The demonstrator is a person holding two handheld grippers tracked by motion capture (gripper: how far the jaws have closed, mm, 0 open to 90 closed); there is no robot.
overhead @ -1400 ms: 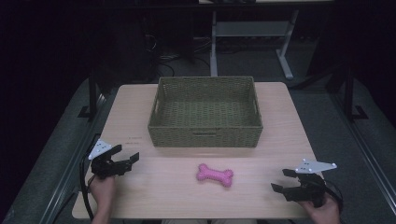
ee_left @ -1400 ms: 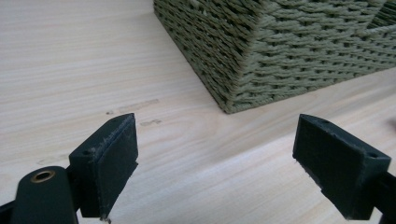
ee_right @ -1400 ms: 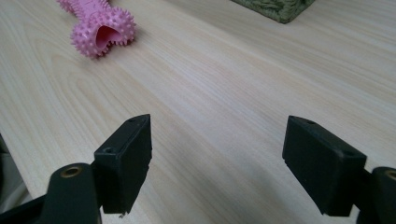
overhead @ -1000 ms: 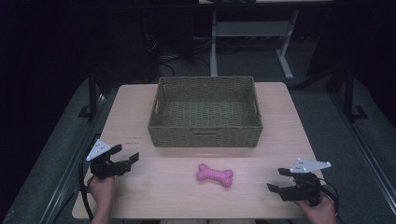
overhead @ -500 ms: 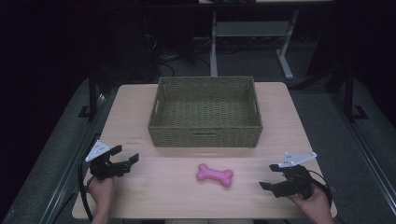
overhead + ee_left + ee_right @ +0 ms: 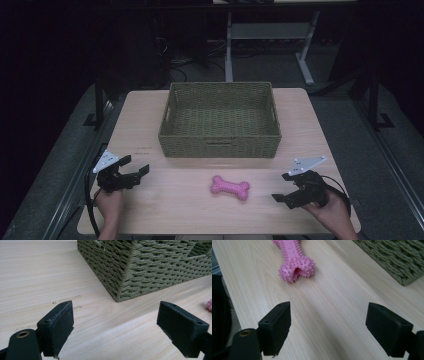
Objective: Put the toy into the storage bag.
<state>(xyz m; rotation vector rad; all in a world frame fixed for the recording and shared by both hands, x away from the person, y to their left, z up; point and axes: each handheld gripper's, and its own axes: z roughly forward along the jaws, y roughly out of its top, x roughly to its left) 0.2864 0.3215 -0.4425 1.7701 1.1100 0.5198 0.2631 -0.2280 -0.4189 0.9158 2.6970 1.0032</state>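
A pink spiked rubber bone (image 6: 230,187) lies flat on the wooden table (image 6: 175,200), in front of a green woven basket (image 6: 220,147) that holds nothing I can see. My right gripper (image 6: 281,186) sits to the bone's right, open, jaws aimed at it across a short gap; its own view has the bone (image 6: 294,261) ahead and left of the gripper (image 6: 329,330). My left gripper (image 6: 135,166) rests open near the table's left front, pointing right. From the left gripper (image 6: 116,332) I face the basket's corner (image 6: 140,267) and the bone's tip (image 6: 209,305) at the right edge.
The table's front edge runs just below both hands. Bare wood lies between the grippers and the basket (image 6: 397,257). Dark floor, cables and a metal desk frame (image 6: 270,40) stand behind the table.
My right gripper has moved left along the table toward the bone and turned its jaws toward it. The left gripper and the bone have stayed put.
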